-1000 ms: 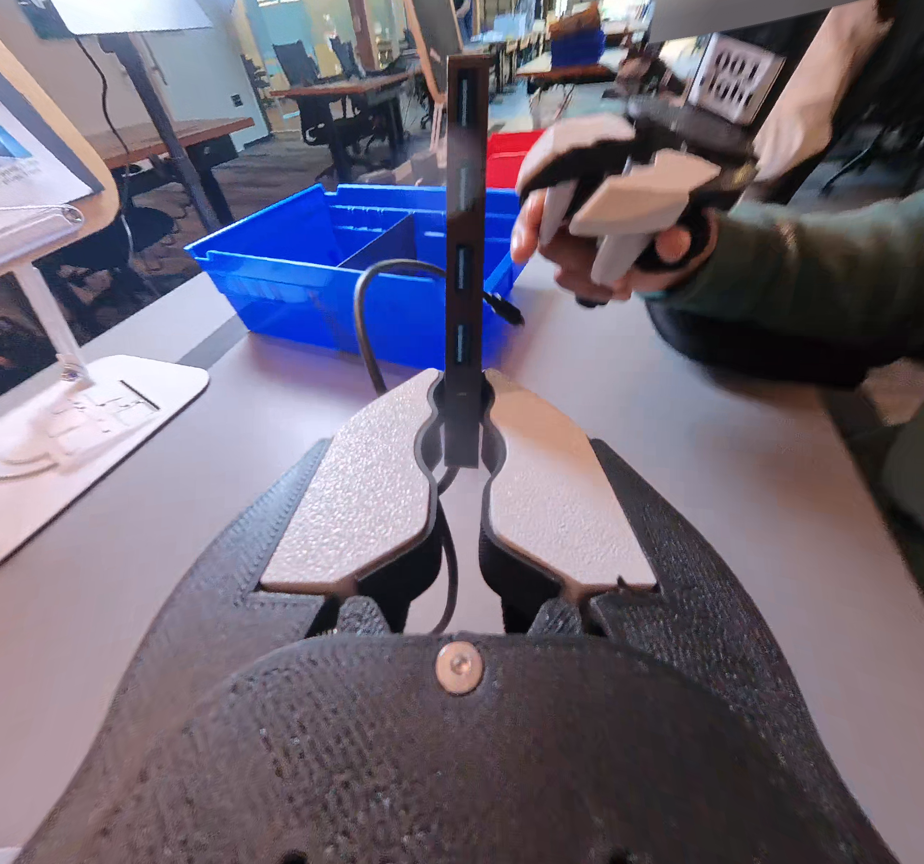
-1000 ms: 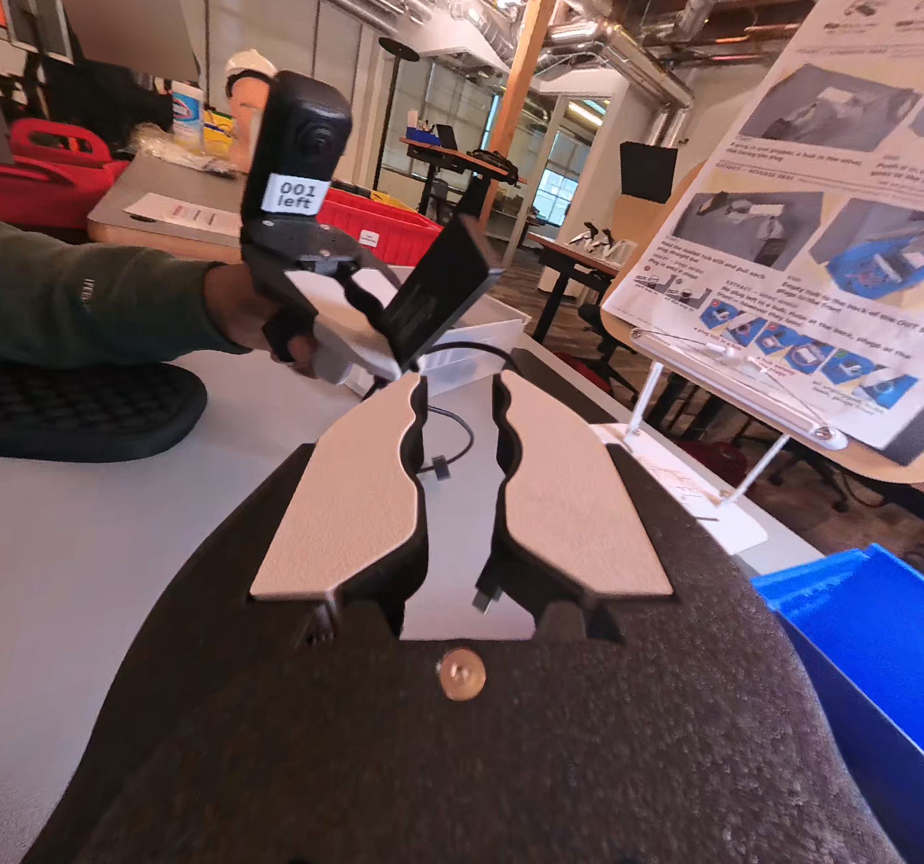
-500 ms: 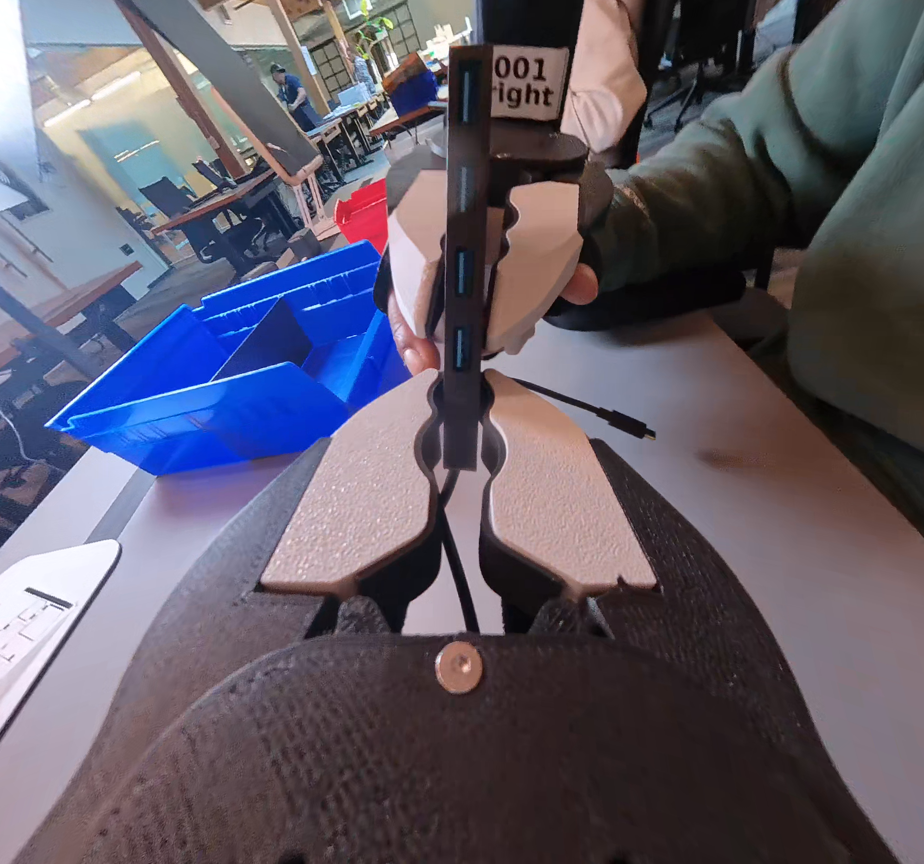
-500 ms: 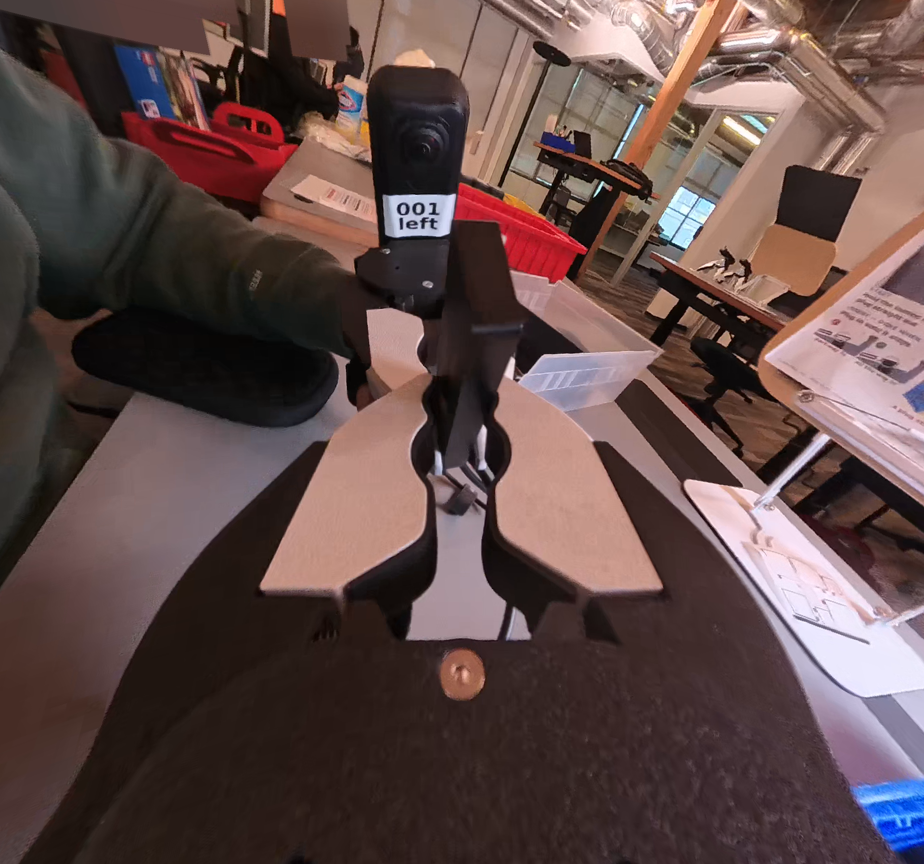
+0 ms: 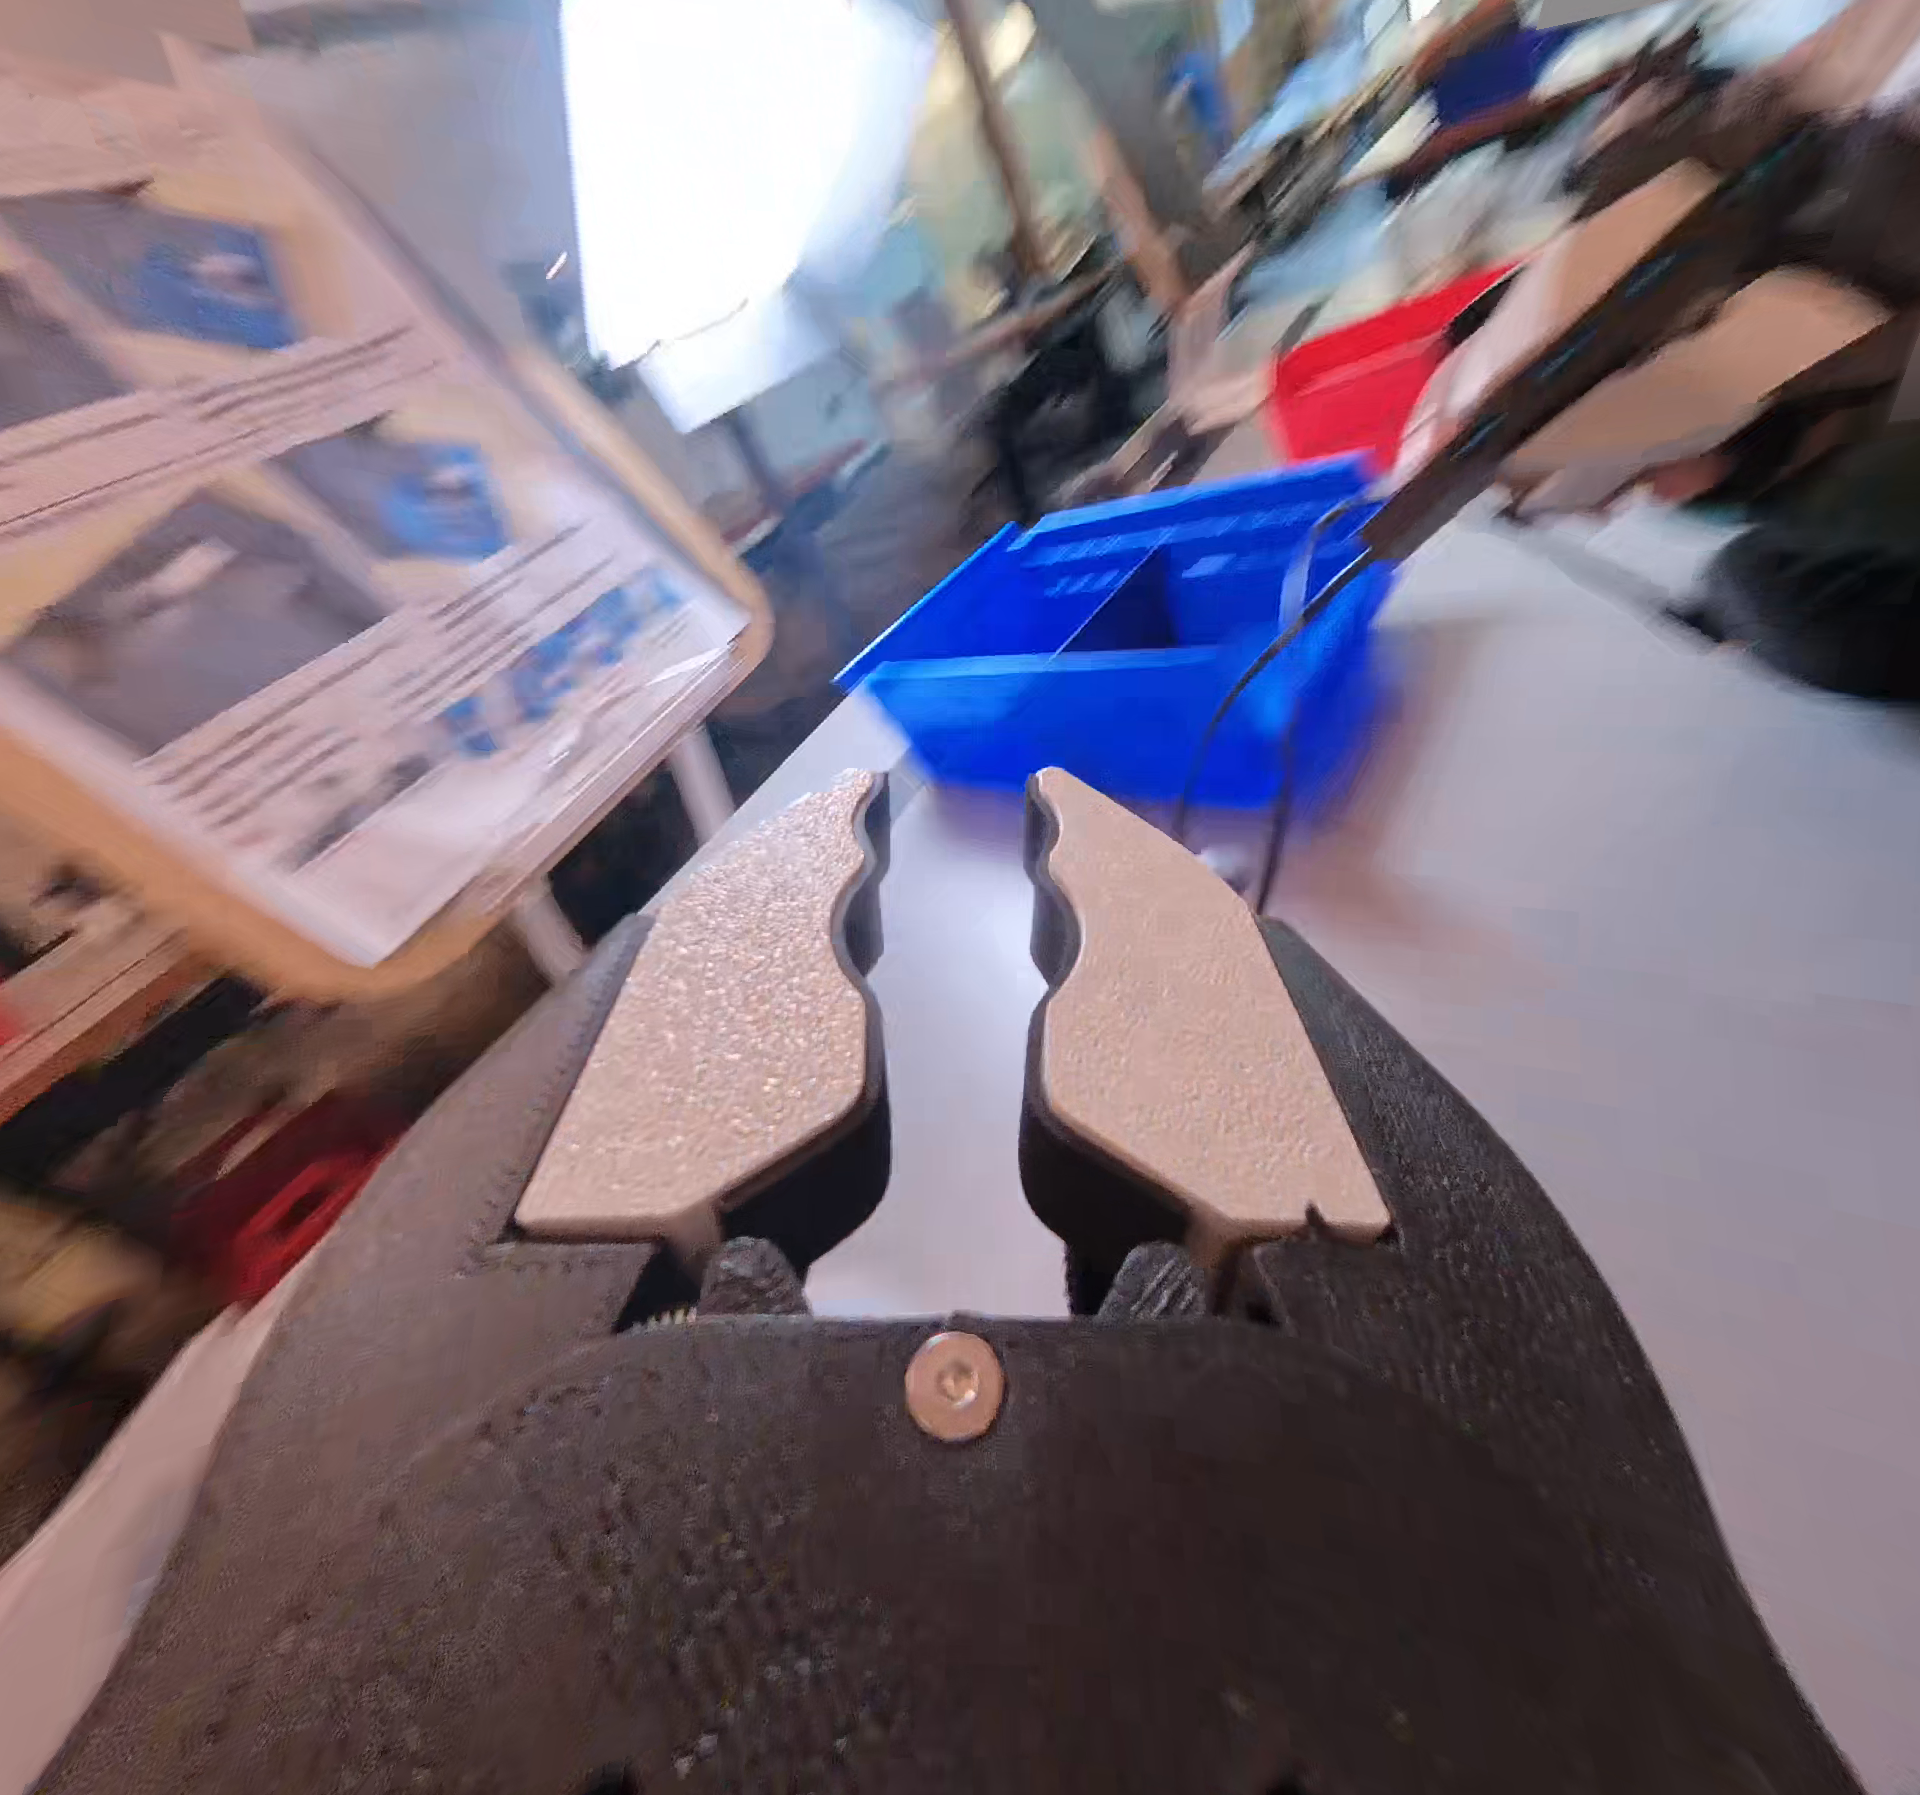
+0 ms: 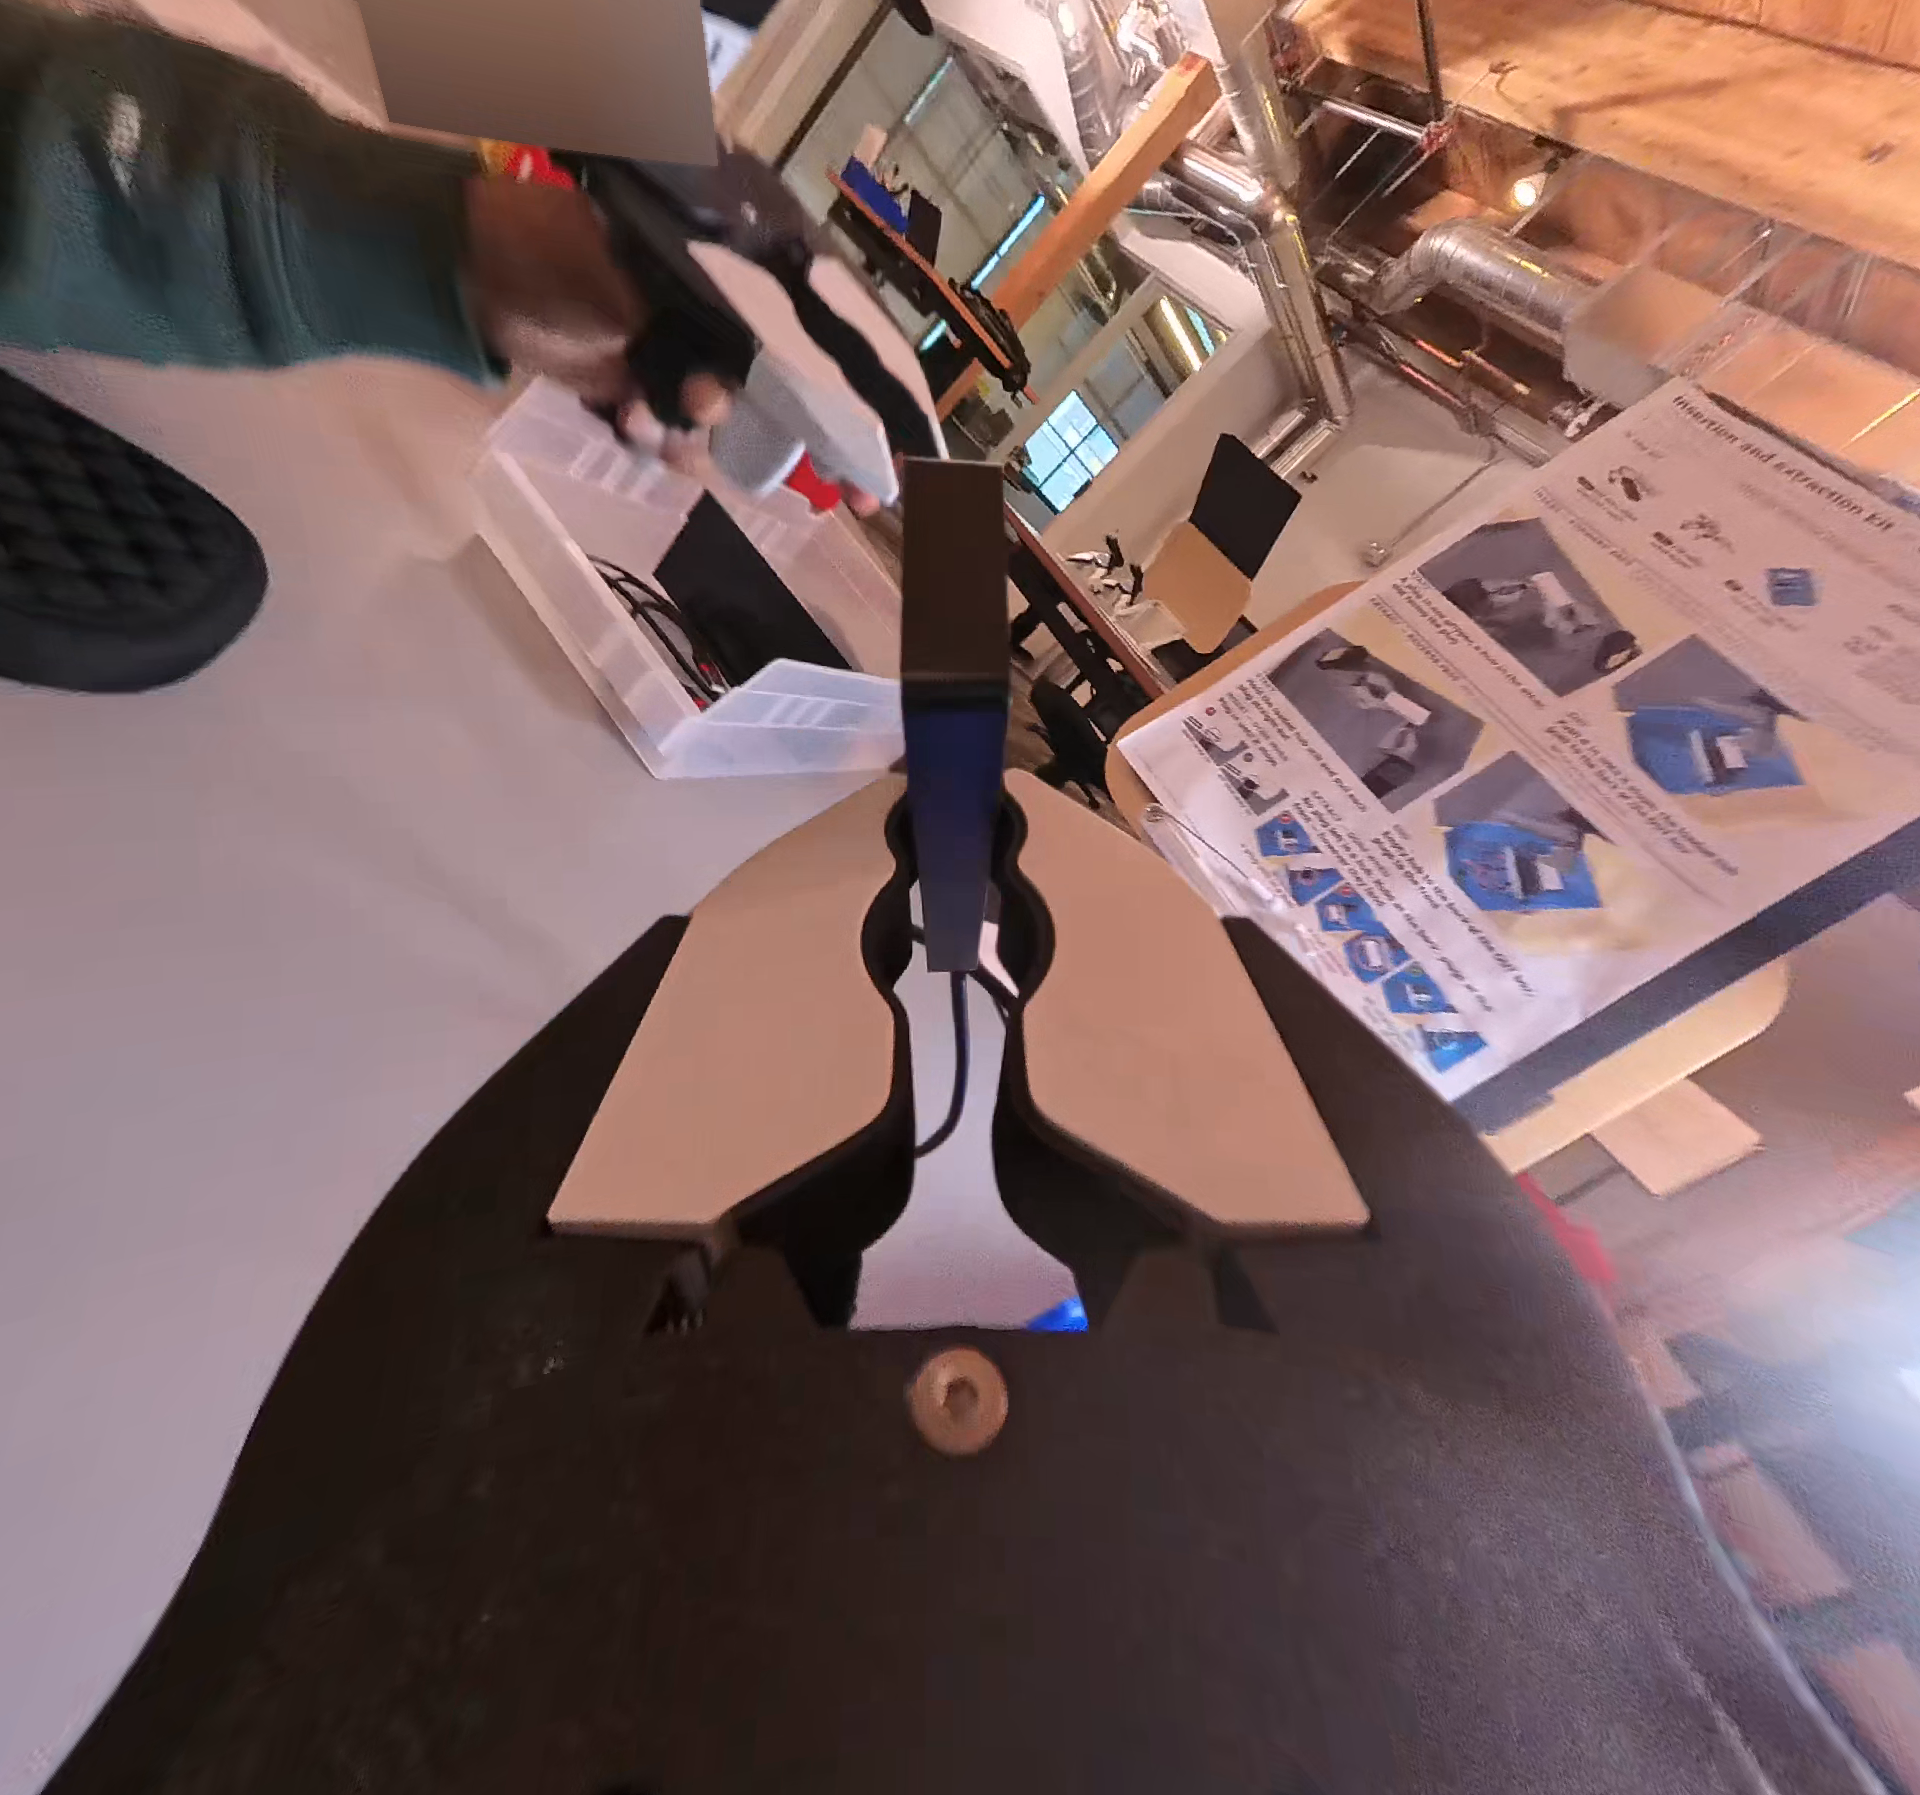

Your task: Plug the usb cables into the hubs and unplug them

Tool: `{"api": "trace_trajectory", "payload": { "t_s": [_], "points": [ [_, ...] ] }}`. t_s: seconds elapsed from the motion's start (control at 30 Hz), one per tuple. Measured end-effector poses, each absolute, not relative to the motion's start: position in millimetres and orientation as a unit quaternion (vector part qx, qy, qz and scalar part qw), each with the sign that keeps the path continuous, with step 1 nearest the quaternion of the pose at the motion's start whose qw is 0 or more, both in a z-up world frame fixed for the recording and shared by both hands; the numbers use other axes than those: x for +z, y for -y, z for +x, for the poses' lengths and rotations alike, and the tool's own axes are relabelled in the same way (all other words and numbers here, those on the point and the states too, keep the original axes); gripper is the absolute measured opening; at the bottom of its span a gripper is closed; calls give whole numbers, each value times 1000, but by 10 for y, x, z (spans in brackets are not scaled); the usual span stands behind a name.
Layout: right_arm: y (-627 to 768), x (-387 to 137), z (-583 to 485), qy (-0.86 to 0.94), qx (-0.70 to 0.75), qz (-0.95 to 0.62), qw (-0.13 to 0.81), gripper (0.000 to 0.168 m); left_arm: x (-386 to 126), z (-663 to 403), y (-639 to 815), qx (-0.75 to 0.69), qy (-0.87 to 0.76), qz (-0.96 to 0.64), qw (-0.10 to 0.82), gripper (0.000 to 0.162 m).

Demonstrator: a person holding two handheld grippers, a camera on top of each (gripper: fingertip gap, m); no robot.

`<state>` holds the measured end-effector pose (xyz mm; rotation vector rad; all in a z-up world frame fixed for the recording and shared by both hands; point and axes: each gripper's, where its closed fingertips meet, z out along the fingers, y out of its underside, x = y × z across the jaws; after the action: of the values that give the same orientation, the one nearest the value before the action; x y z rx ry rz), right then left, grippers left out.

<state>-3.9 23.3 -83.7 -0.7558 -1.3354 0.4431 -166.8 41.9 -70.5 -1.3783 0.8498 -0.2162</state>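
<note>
The instruction sheet (image 6: 1538, 758) on the tilted board bears printed writing.

You're working in an open-plan workshop-style office. Overhead run bare silver ducts (image 6: 1475, 259) and timber beams (image 6: 1091, 176); farther back stand long desks (image 6: 935, 291) and dark office chairs (image 6: 1252, 509). On your pale surface (image 6: 312, 862) sit a blue parts bin (image 5: 1122, 696) and a clear plastic organiser (image 6: 665, 644), with a printed instruction board (image 6: 1558, 737) propped alongside.
</note>
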Motion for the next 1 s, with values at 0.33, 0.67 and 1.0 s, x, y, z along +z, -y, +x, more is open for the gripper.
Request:
{"api": "trace_trajectory", "payload": {
  "t_s": [0.33,0.67,1.0],
  "points": [
    [-268,-1150,-80,634,159,-338,678,12,-2024,-3375,-573,99,-391,-866,294,18],
    [-320,-1347,-120,642,155,-356,662,12,-2783,-3917,-823,85,-394,-910,93,18],
    [-351,-1320,-83,630,169,-366,664,12,-2813,-3946,-779,92,-407,-906,73,17]
  ]
}}
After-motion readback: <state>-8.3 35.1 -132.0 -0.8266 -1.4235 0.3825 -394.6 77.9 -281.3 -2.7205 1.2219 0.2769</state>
